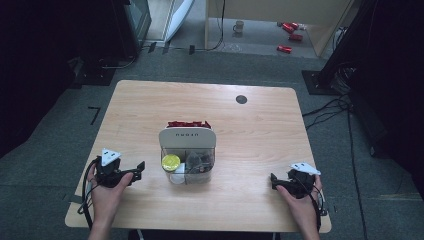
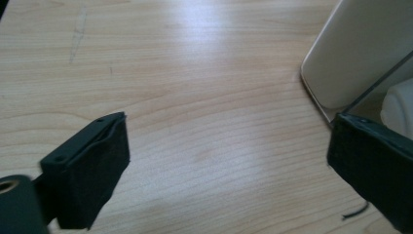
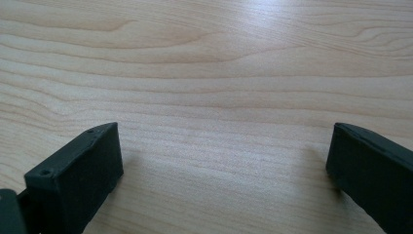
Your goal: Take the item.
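While both hands rest near the front edge of the wooden table point(image 1: 250, 115), the left gripper point(image 1: 139, 168) and the right gripper point(image 1: 274, 181) lie low over the surface, one at each side, well apart from each other. Jaws of the left gripper point(image 2: 226, 161) stand wide apart with nothing between them except bare wood; the right gripper point(image 3: 224, 170) is likewise spread and empty. Between the two grippers, at the table's middle, stands a clear box point(image 1: 188, 170) with a white lid point(image 1: 187, 135) raised upright at its back. Inside the box, a round yellow item point(image 1: 170, 161) sits at the left, beside grey pouches point(image 1: 197, 161). Red objects point(image 1: 188, 123) lie just behind the lid. The left gripper view shows the lid point(image 2: 355, 48) near the right-hand jaw. A dark round mark point(image 1: 241, 99) sits toward the table's far edge.
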The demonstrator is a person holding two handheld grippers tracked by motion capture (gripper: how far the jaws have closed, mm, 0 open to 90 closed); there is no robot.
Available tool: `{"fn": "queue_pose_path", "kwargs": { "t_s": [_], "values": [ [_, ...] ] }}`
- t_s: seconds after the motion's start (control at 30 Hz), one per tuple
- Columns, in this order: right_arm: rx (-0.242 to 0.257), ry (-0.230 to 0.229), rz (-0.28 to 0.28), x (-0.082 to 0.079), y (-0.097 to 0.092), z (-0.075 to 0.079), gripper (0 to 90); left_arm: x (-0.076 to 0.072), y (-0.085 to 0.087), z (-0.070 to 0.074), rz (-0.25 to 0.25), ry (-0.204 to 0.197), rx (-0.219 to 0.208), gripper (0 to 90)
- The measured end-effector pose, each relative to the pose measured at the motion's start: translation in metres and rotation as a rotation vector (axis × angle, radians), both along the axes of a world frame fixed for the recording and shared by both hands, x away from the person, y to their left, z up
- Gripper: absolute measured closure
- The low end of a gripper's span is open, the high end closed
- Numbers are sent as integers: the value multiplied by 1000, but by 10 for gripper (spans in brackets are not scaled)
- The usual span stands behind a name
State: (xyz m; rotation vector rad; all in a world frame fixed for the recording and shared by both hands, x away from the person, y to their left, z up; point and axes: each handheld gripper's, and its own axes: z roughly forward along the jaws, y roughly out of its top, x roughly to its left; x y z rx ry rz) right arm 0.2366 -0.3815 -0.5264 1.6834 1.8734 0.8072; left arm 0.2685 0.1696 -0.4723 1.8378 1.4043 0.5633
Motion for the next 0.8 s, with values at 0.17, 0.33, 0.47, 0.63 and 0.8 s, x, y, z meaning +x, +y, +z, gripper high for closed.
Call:
{"fn": "queue_pose_path", "kwargs": {
  "t_s": [0.17,0.33,0.47,0.63,0.8],
  "values": [
    [-1,-1,4,0,0,0,0,-2,-2,9,-21,-27,-26,62],
    [-1,-1,6,0,0,0,0,-4,-5,20,-34,-49,-38,69],
    [-2,-1,7,0,0,0,0,-7,-8,31,-47,-71,-44,75],
    [-1,-1,6,0,0,0,0,-10,-15,39,-76,-88,-46,81],
    [-1,-1,7,0,0,0,0,-11,-22,45,-104,-105,-57,82]
  ]
}}
